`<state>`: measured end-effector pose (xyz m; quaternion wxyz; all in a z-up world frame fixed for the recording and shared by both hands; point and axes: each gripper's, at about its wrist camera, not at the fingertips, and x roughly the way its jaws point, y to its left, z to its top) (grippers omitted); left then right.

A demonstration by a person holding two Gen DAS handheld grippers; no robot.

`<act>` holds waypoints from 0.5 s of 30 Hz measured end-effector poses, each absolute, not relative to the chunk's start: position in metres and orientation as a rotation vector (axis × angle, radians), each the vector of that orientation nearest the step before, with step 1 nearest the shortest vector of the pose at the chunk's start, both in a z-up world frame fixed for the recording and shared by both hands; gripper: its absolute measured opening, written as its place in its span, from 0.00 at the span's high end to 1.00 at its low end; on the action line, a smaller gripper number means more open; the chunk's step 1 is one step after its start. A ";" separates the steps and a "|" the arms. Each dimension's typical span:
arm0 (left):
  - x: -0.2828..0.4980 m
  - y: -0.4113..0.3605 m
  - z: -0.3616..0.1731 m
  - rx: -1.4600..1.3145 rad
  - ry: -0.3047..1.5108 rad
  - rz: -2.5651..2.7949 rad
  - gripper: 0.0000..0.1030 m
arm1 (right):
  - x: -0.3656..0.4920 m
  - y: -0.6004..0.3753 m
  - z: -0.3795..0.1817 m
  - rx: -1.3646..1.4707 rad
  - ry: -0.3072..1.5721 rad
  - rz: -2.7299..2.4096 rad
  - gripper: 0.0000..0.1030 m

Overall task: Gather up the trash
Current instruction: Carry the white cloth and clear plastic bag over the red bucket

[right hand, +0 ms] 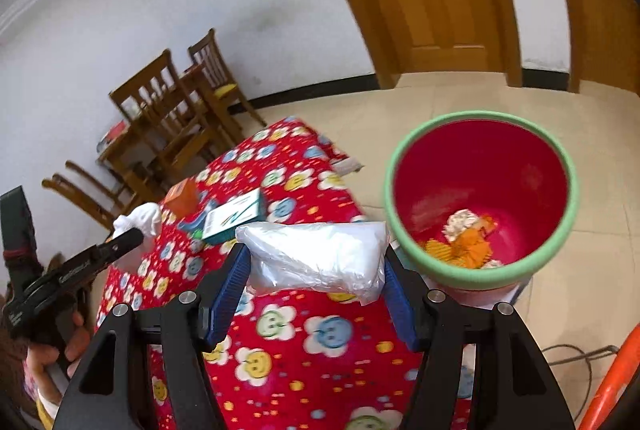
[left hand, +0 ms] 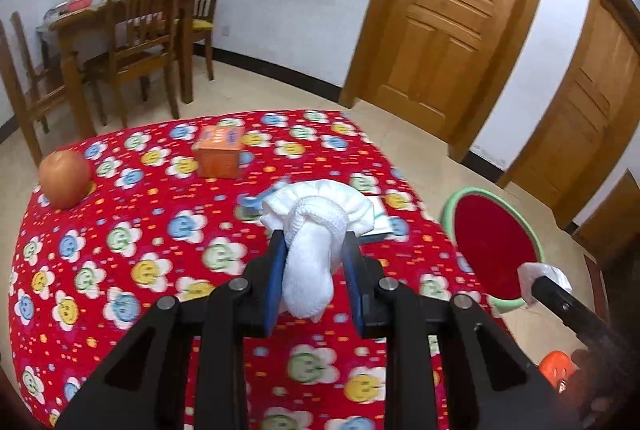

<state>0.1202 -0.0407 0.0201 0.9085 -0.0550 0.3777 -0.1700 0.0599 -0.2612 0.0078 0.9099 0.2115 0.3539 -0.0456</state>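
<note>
My left gripper is shut on a white rolled sock and holds it above the red flowered tablecloth. My right gripper is shut on a white plastic bag, held just left of the red bin with a green rim. The bin holds orange and white scraps. In the left wrist view the bin stands off the table's right edge, with the right gripper and bag over its rim. The sock also shows in the right wrist view.
On the table lie an apple, an orange box and a white-and-teal carton. Wooden chairs and a table stand at the back left. Wooden doors are at the back right. Tiled floor surrounds the table.
</note>
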 end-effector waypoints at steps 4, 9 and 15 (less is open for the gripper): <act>0.116 -0.070 0.024 -0.089 0.781 -0.403 0.73 | 0.050 -0.284 0.011 0.457 0.715 -0.140 0.37; 0.112 -0.113 0.020 -0.030 0.798 -0.465 0.73 | 0.044 -0.312 0.012 0.467 0.703 -0.194 0.37; 0.108 -0.154 0.014 0.020 0.815 -0.523 0.73 | 0.045 -0.346 0.007 0.484 0.698 -0.259 0.37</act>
